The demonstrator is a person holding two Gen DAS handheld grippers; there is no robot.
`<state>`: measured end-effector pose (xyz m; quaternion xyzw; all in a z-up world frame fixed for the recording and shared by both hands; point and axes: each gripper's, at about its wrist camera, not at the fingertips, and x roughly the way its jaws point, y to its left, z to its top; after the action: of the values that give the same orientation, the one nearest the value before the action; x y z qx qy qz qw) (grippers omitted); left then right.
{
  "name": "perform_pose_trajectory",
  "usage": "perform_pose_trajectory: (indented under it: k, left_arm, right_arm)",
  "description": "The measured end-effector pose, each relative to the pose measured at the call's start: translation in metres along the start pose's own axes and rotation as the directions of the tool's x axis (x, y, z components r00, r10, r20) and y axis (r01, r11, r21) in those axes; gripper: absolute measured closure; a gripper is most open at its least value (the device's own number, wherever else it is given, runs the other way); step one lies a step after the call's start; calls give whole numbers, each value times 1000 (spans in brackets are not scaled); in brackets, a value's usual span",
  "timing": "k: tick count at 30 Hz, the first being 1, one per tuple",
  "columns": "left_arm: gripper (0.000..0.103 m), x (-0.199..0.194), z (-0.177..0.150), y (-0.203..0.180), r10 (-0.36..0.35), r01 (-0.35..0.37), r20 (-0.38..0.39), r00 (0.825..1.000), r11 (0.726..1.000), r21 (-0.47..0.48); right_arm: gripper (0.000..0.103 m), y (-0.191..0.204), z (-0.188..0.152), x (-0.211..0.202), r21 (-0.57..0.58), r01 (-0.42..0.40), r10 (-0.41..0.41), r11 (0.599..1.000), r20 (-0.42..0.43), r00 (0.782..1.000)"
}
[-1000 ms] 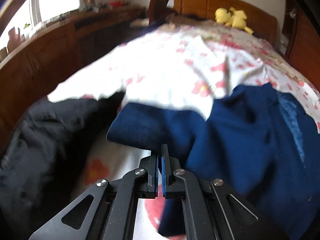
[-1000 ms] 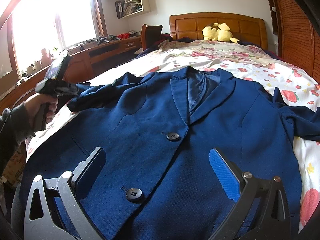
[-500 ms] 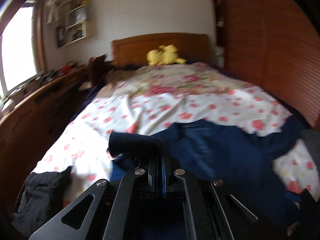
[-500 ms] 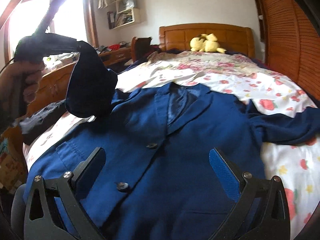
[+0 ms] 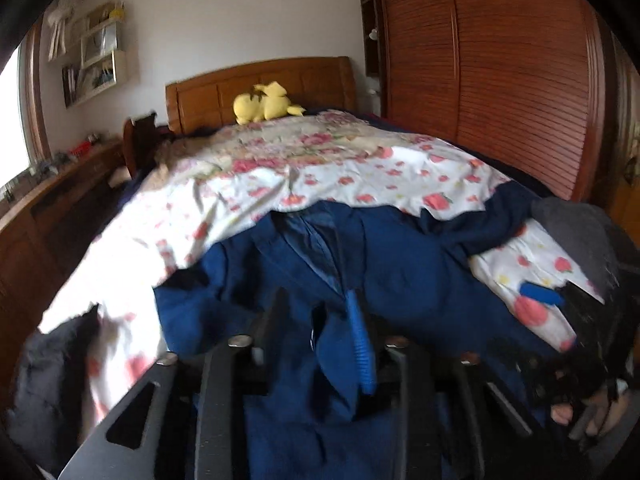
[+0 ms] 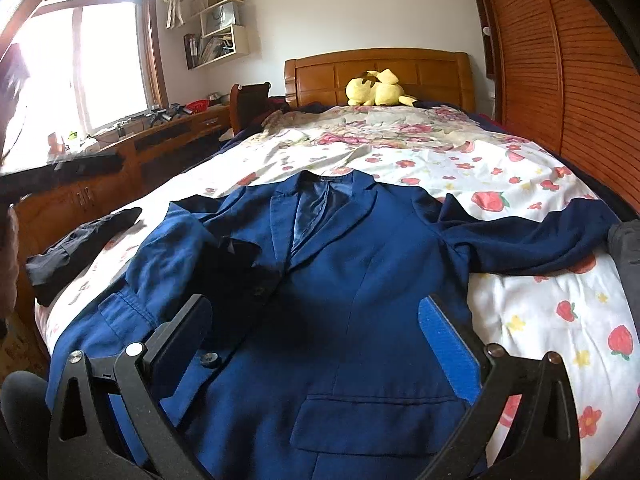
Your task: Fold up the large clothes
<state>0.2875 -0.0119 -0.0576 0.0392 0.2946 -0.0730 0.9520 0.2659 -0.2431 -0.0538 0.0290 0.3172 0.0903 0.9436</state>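
Note:
A navy blue blazer lies face up on the floral bed sheet. Its left sleeve is folded in over the chest; its right sleeve stretches out to the right. My left gripper hovers over the blazer with its jaws parted, and a fold of blue cloth shows between them, blurred. My right gripper is open and empty above the blazer's lower front. The other hand-held gripper shows at the right edge of the left wrist view.
A black garment lies at the bed's left edge. A yellow plush toy sits by the wooden headboard. A wooden desk runs along the left; a slatted wardrobe stands on the right.
My left gripper carried the left sleeve up and over onto the blazer's chest, then its jaws parted. The right gripper stayed open over the hem.

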Motion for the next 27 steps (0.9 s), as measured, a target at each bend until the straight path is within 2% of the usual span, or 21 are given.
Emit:
perform_pose_trajectory:
  k: [2,5,7,11,13,15,19,27]
  left_arm:
    - [61,-6,-14,9,-1,0,-12,1000,1000,-19]
    - [61,-15,-34,23,54,-54,-1,999,998,-29]
    - [61,-15,-47,30,61,-62,-5,998,997,-46]
    - [61,-13,-76,40,63,-64,-15,998,994,-86]
    - [61,-8,-84,41,80,-81,-13,997,992,-94]
    - [61,-5,-88,41,83,-84,-8,996,991,-108]
    - [61,-6,-96,45,69,-69,-2,998,987,-147]
    - [61,-15,-110,55,98,-99,-10,995,984,-149]
  right_arm:
    - [0,4,-1,0,-2,-5,5,1000,-7,1000]
    - [0,11,-2,6,-15,-25,24,1000,-21,999]
    - [0,16,-3,12,-26,-37,36,999,-30,999]
    - [9,25,-5,33,-39,-71,68,997,-74,995]
    - [15,29,-6,45,-43,-78,74,996,-98,992]
    - [18,33,-5,58,-43,-95,89,995,-124,988]
    - [19,39,-1,87,-32,-124,116,992,-174,978]
    - [21,46,-5,140,-9,-150,141,989,-290,947]
